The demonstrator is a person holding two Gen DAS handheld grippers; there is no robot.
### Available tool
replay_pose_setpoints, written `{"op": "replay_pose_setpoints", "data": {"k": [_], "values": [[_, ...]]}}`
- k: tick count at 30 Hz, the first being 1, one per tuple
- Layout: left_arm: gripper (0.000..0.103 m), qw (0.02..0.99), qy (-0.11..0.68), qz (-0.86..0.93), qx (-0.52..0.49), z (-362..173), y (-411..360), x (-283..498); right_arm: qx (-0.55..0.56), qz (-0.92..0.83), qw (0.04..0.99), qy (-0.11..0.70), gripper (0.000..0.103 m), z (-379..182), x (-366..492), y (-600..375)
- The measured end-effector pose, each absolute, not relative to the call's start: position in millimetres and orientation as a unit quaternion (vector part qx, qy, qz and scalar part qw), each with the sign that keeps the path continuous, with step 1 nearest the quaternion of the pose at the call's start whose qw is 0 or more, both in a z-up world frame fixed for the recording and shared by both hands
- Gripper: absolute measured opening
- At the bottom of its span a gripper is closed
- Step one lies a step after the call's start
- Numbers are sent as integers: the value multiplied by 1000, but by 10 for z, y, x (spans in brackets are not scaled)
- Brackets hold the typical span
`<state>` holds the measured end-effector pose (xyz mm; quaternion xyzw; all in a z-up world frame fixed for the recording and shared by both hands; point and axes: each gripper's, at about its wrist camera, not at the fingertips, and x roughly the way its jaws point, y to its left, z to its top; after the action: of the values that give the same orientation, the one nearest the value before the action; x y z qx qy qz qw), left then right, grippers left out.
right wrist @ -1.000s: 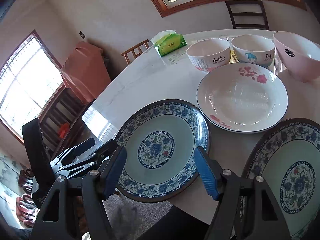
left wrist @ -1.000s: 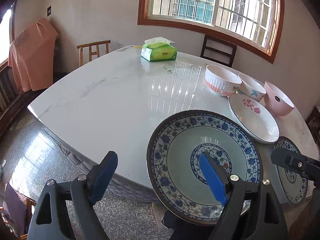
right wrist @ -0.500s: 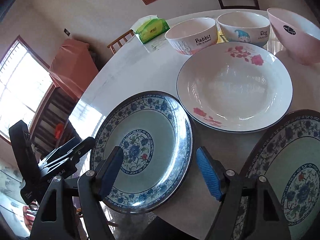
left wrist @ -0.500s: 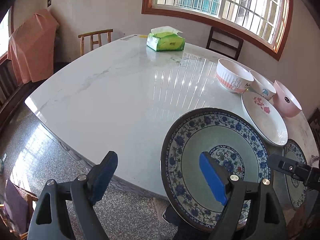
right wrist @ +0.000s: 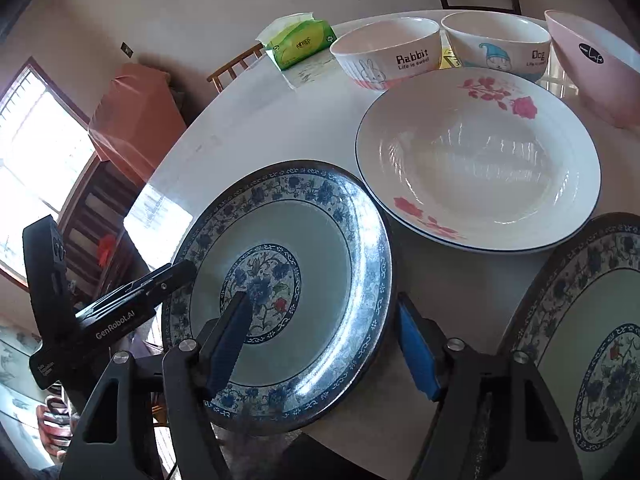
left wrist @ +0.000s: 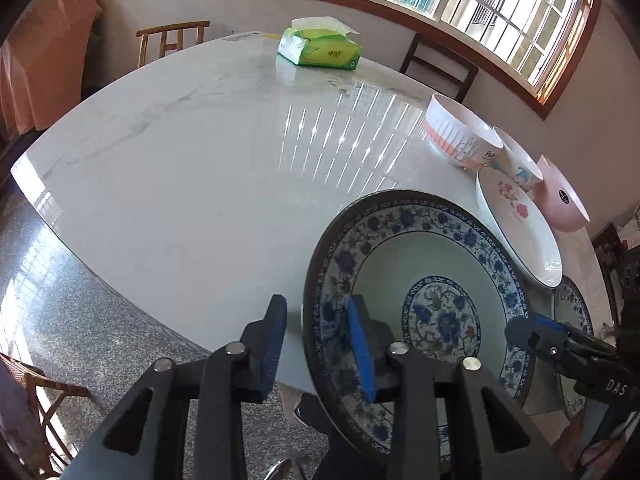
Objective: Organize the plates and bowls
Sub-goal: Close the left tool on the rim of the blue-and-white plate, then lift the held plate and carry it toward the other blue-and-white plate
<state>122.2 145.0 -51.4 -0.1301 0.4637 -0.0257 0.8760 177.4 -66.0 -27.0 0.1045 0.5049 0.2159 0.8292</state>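
A blue floral plate (left wrist: 420, 276) (right wrist: 288, 264) lies at the near edge of the marble table (left wrist: 200, 168), partly over the edge. My left gripper (left wrist: 318, 346) straddles its left rim, jaws narrowed with a gap still showing. My right gripper (right wrist: 324, 340) is open and straddles the plate's right rim, with one finger over the plate's inner face. A white rose plate (right wrist: 480, 164) (left wrist: 520, 224) lies beyond. A second blue plate (right wrist: 592, 340) is at the right. Three bowls stand behind: Rabbit bowl (right wrist: 388, 56), Dog bowl (right wrist: 500, 48), pink bowl (right wrist: 596, 68).
A green tissue pack (left wrist: 320, 46) sits at the table's far side. Wooden chairs (left wrist: 172, 38) stand around the table. An orange covered object (right wrist: 132, 120) stands by the wall. The granite floor (left wrist: 60, 280) lies below the table edge.
My left gripper's jaws have narrowed around the blue plate's left rim. My right gripper has moved forward over the plate's right rim.
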Motion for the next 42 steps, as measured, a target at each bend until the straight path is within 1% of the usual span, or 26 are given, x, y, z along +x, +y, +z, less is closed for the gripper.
{"op": "replay_pose_setpoints", "data": {"k": [2, 7, 18, 30, 35, 36, 37, 39, 40, 42], "values": [[23, 883, 458, -5, -101, -458, 1386, 1221, 94, 205, 835, 502, 53, -268, 1783, -635], [22, 885, 451, 4, -112, -427, 1478, 1255, 95, 200, 839, 497, 43, -264, 1852, -613], [22, 898, 421, 46, -120, -277, 1797, 1441, 64, 221, 848, 478, 43, -164, 2156, -238], [22, 891, 429, 61, -136, -434, 1977, 1588, 56, 218, 844, 487, 43, -309, 2333, -69], [24, 894, 414, 70, -156, -471, 2048, 1552, 45, 215, 853, 474, 44, -256, 2295, -46], [27, 897, 405, 80, -156, -446, 2059, 1523, 43, 212, 858, 466, 44, -218, 2269, -61], [35, 902, 394, 94, -152, -405, 2070, 1491, 41, 211, 865, 453, 45, -157, 2227, -87], [50, 908, 373, 126, -141, -298, 2101, 1394, 52, 214, 878, 425, 51, 2, 2111, -195], [54, 912, 361, 135, -138, -231, 2120, 1332, 65, 218, 883, 411, 55, 84, 2039, -287], [54, 922, 337, 140, -127, -84, 2106, 1193, 95, 230, 887, 388, 60, 240, 1854, -522]]}}
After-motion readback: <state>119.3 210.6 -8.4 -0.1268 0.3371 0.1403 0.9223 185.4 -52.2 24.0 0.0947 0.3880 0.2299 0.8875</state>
